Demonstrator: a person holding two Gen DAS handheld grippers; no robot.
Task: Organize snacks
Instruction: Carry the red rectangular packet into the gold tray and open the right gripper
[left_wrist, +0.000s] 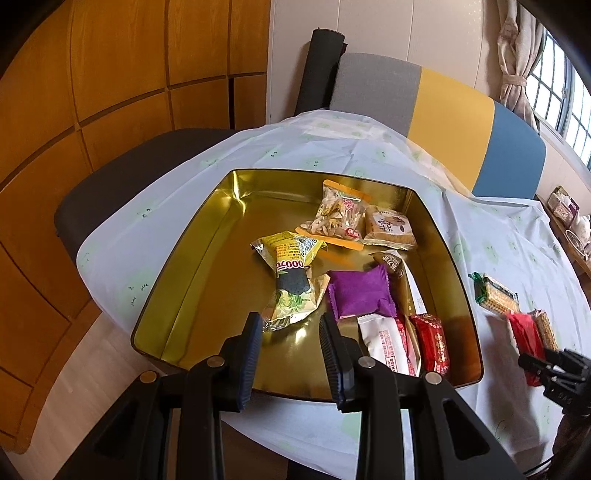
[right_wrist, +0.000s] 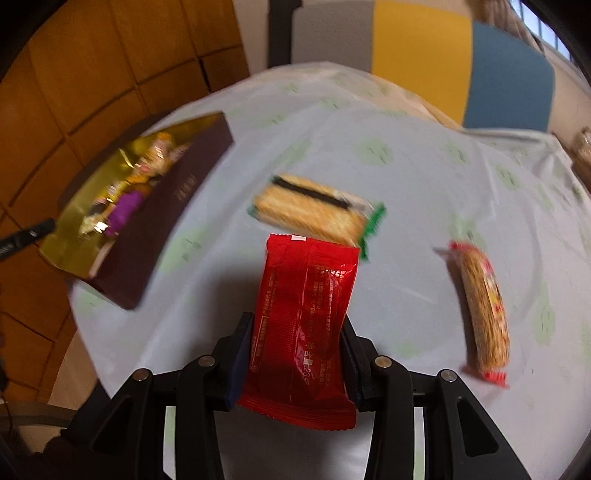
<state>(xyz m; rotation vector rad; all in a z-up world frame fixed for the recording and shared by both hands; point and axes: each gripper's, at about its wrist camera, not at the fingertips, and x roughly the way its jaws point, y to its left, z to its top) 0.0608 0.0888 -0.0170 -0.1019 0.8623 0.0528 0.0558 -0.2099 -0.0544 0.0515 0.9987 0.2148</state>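
A: Right wrist view first — what has the right gripper (right_wrist: 295, 354) got?

B: Its two fingers pinch a red snack packet (right_wrist: 303, 332) by the sides; the packet stands up out of the jaws, above the pale tablecloth (right_wrist: 406, 177), clear of it.

A: And what lies around it?

B: Just beyond the packet's top edge lies a cracker pack with green ends (right_wrist: 314, 216), flat on the cloth. Another cracker pack with red ends (right_wrist: 484, 314) lies toward the table's right edge, well apart from the gripper. The frame is blurred, so I'd say the brown-walled tin (right_wrist: 177, 206) sits near the left edge, with wrappers inside.

A: The left gripper (left_wrist: 291, 354)?

B: It hangs over the near edge of the gold tin (left_wrist: 207, 258), jaws a little apart and holding nothing. A yellow-green packet (left_wrist: 291, 280) lies just past its tips, a purple packet (left_wrist: 360, 295) beside that. A white packet (left_wrist: 388, 343) and a red packet (left_wrist: 432, 341) lie by the tin's right wall, a seed bag (left_wrist: 338, 214) and a tan cake pack (left_wrist: 389, 227) at the far right corner
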